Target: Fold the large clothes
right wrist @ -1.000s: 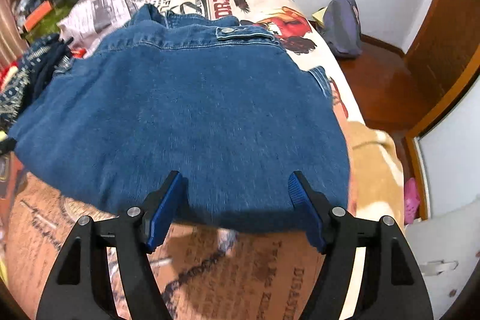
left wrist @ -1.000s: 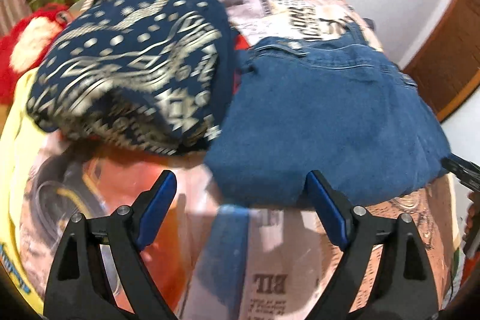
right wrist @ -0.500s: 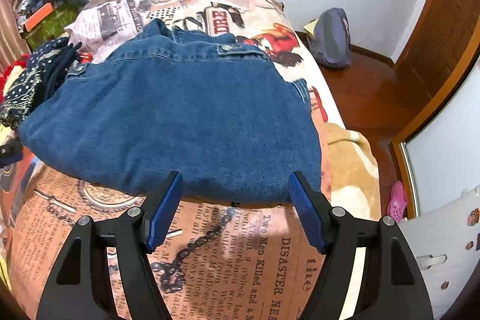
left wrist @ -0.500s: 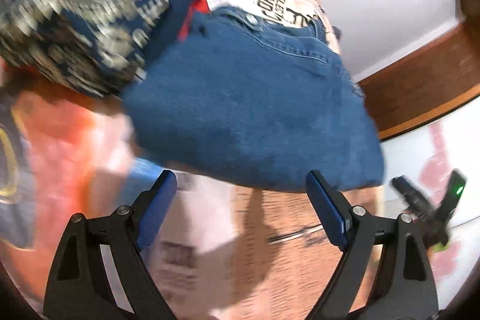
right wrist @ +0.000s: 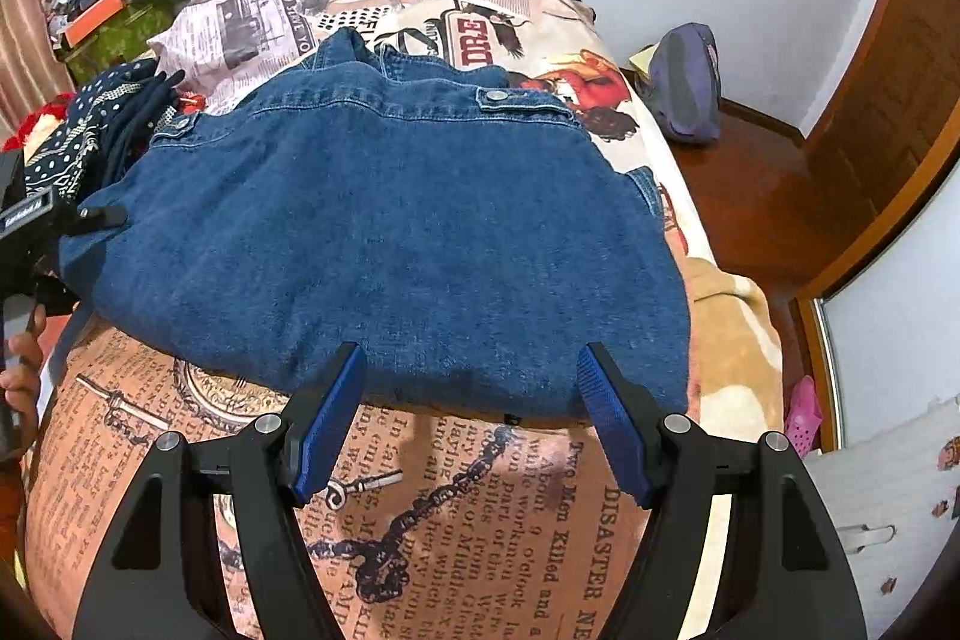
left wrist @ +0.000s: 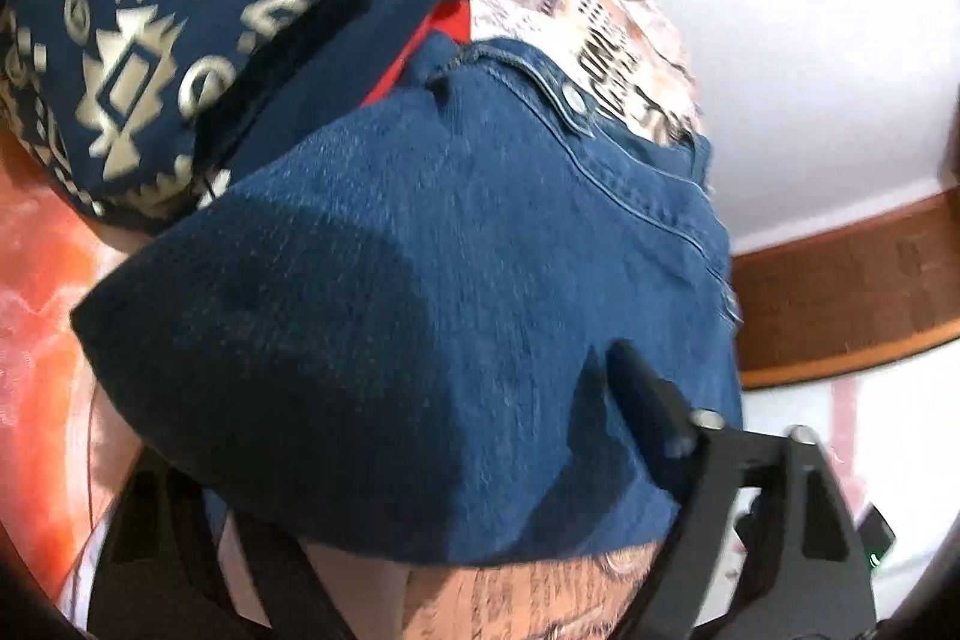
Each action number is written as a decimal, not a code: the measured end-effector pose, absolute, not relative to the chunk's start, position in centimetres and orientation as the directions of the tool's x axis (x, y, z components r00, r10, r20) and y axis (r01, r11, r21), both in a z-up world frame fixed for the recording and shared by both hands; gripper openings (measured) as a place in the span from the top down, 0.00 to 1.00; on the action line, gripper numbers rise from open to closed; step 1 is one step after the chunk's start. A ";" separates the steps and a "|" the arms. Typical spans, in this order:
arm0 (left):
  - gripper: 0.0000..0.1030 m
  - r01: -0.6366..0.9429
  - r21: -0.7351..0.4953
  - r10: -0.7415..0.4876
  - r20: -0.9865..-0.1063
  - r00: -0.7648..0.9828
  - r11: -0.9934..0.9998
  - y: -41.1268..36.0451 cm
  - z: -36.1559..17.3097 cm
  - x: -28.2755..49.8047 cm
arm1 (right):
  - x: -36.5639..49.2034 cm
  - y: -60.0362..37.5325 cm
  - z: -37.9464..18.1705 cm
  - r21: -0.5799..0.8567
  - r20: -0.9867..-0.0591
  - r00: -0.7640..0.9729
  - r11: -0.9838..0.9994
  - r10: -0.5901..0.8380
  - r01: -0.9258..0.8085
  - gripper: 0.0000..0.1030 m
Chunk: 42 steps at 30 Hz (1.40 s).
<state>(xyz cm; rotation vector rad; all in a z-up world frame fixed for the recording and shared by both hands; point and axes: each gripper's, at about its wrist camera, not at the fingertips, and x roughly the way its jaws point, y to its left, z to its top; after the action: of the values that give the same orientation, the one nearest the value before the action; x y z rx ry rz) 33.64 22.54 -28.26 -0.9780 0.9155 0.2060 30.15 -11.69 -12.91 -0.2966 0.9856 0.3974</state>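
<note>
A folded blue denim jacket (right wrist: 372,238) lies on the bed's newspaper-print cover (right wrist: 456,532); it fills the left wrist view (left wrist: 432,268). My right gripper (right wrist: 471,424) is open and empty, just short of the jacket's near fold. My left gripper (left wrist: 390,436) is open at the jacket's left corner: its right finger (left wrist: 645,400) lies on top of the denim, and its left finger is hidden under the fold. The left gripper also shows in the right wrist view (right wrist: 90,215), at the jacket's left edge.
A folded navy garment with a cream pattern (left wrist: 180,10) lies left of the jacket, touching it. A purple bag (right wrist: 687,82) sits on the wooden floor to the right of the bed. A wooden door (right wrist: 900,100) stands at the right. Clutter (right wrist: 114,10) is piled at the far left.
My left gripper has swung right and pushed forward onto the jacket's left corner, so the denim now covers its left finger. My right gripper has drawn back a little from the fold.
</note>
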 end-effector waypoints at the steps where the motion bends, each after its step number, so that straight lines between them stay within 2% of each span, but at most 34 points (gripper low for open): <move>1: 0.40 -0.543 -0.585 -0.191 -0.766 0.613 0.602 22.2 -27.8 34.1 | 30.2 -11.6 -12.9 -0.062 -0.852 0.488 0.890 0.189 -0.452 0.33; 3: 0.56 -0.542 -0.484 -0.073 -0.789 0.611 0.687 20.8 -25.6 34.8 | 30.1 -11.3 -12.9 -0.058 -0.854 0.485 0.890 0.191 -0.452 0.33; 5: 0.63 -0.520 -0.400 0.018 -0.780 0.625 0.754 19.3 -23.3 35.6 | 30.1 -10.9 -12.6 -0.052 -0.854 0.481 0.888 0.197 -0.456 0.33; 7: 0.66 -0.475 -0.346 0.088 -0.728 0.680 0.809 17.8 -20.1 35.7 | 30.1 -10.6 -12.2 -0.047 -0.854 0.480 0.888 0.202 -0.458 0.33; 13: 0.71 -0.341 -0.328 0.108 -0.563 0.820 0.881 16.7 -11.6 34.1 | 30.4 -8.2 -9.1 0.007 -0.833 0.480 0.873 0.275 -0.488 0.33; 19: 0.71 -0.318 -0.283 0.177 -0.430 0.885 0.905 18.0 -6.3 30.9 | 30.2 -2.6 -7.4 0.040 -0.811 0.460 0.820 0.360 -0.571 0.33; 24: 0.71 -0.370 -0.224 0.238 -0.459 0.856 0.902 19.9 -7.1 29.7 | 28.9 3.7 -10.4 0.150 -0.838 0.312 0.739 0.447 -0.657 0.33; 28: 0.71 -0.402 -0.212 0.239 -0.534 0.811 0.891 20.9 -10.1 29.5 | 27.7 7.1 -14.5 0.144 -0.881 0.232 0.701 0.412 -0.698 0.33; 32: 0.71 -0.408 -0.171 0.247 -0.571 0.783 0.897 19.9 -12.3 29.5 | 27.9 7.6 -17.5 0.181 -0.906 0.157 0.695 0.394 -0.696 0.33; 37: 0.72 -0.358 -0.133 0.231 -0.551 0.802 0.924 16.1 -11.2 30.6 | 28.3 4.8 -15.9 0.245 -0.886 0.129 0.685 0.446 -0.686 0.33; 42: 0.74 -0.202 -0.180 0.080 -0.526 0.847 0.963 11.2 -9.0 33.4 | 29.2 -2.2 -12.6 0.202 -0.849 0.283 0.769 0.446 -0.606 0.33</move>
<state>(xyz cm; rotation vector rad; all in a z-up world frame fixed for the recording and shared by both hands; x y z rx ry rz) 33.43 11.24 -9.02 -0.2336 0.5415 0.1500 29.20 -2.18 -12.62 -0.1717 1.0735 0.7086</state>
